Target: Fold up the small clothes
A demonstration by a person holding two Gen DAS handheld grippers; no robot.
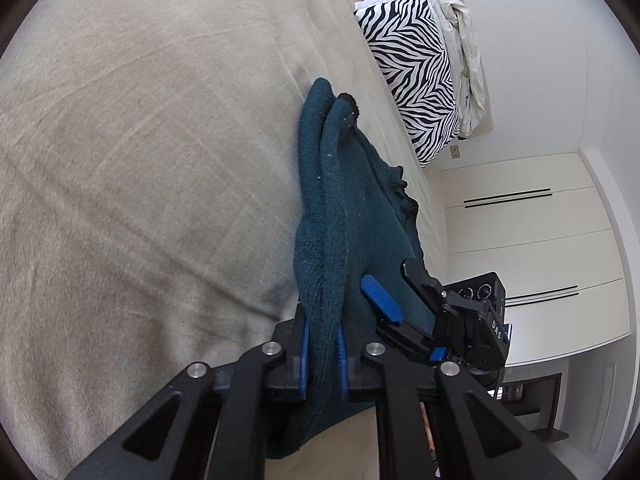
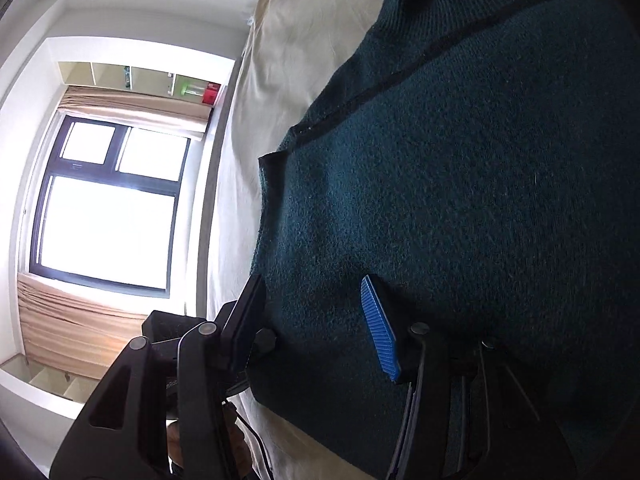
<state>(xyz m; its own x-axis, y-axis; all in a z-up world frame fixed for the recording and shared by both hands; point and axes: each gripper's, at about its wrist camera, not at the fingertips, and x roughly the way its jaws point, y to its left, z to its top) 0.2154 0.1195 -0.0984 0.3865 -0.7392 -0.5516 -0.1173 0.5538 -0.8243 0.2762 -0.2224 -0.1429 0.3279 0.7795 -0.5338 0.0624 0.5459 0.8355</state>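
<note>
Beige bedding fills the left wrist view, with a zebra-print pillow at the far end and white wardrobe doors beyond; the right wrist view adds a bright window with tan curtains.

A dark teal knitted garment lies on the bed, part flat and part gathered into a thick doubled ridge; the left gripper is pinched on that ridge, its blue pads pressed against the cloth on both sides; the right gripper sits at the near edge of the same garment with its jaws spread, the knit lying across the gap between them and one ribbed blue pad standing clear of the fabric; nothing is clamped there as far as the views show.

By my reading the fold is mid-way: one side has been lifted or bunched by the left tool, while the right is placed to take a second hold; the black-trimmed edge running across the flat part suggests an opening or hem, though which I cannot tell.

The next move seems to call for the right jaws to close on the near edge, so both tools can carry the cloth over evenly; a loose knit like this will likely sag and slip if only one layer is caught.
</note>
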